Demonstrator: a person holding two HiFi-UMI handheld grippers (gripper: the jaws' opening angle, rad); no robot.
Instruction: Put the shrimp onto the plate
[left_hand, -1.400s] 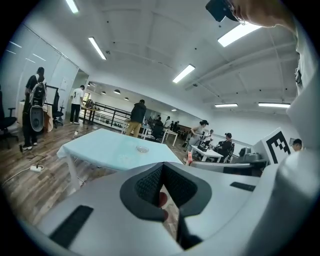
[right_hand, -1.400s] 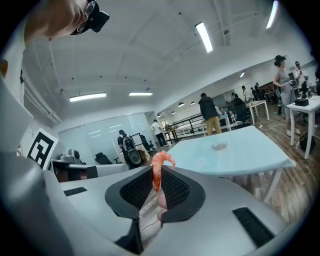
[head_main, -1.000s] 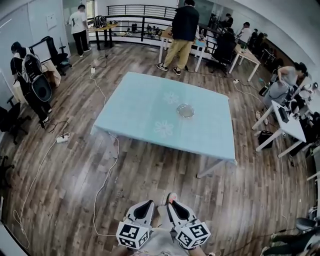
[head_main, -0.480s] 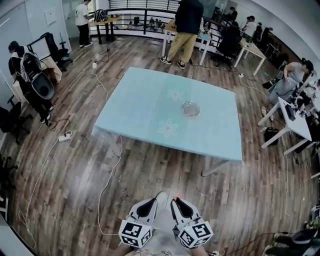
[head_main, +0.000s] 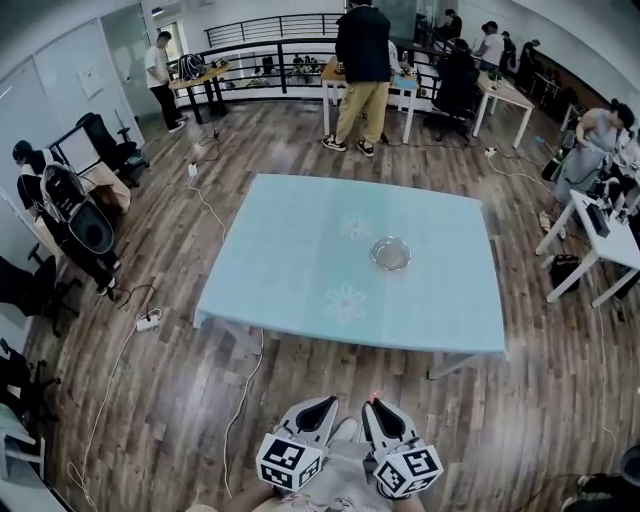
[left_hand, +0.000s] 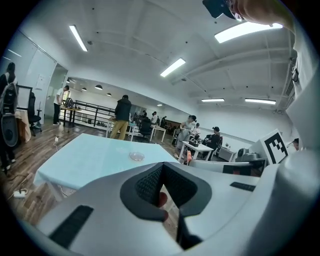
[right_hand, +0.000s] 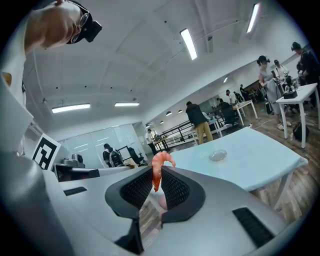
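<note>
A clear glass plate (head_main: 391, 253) sits right of centre on the light blue table (head_main: 290, 250), well ahead of me across the wood floor. Both grippers hang close to my body at the bottom of the head view. My right gripper (head_main: 374, 405) is shut on an orange-pink shrimp (right_hand: 159, 170), whose curled tail sticks up above the pads; the plate (right_hand: 218, 155) lies far beyond it. My left gripper (head_main: 324, 405) is shut with nothing held, and its own view shows the plate (left_hand: 136, 156) far off on the table (left_hand: 90, 157).
Cables run over the floor left of the table, with a power strip (head_main: 148, 322). A person in dark clothes (head_main: 361, 60) stands at a desk behind the table. White desks (head_main: 605, 235) with seated people line the right side, office chairs (head_main: 80, 225) the left.
My view has moved toward the table, which now sits lower and larger in the frame. Both grippers stay shut near my body, the shrimp still in the right one.
</note>
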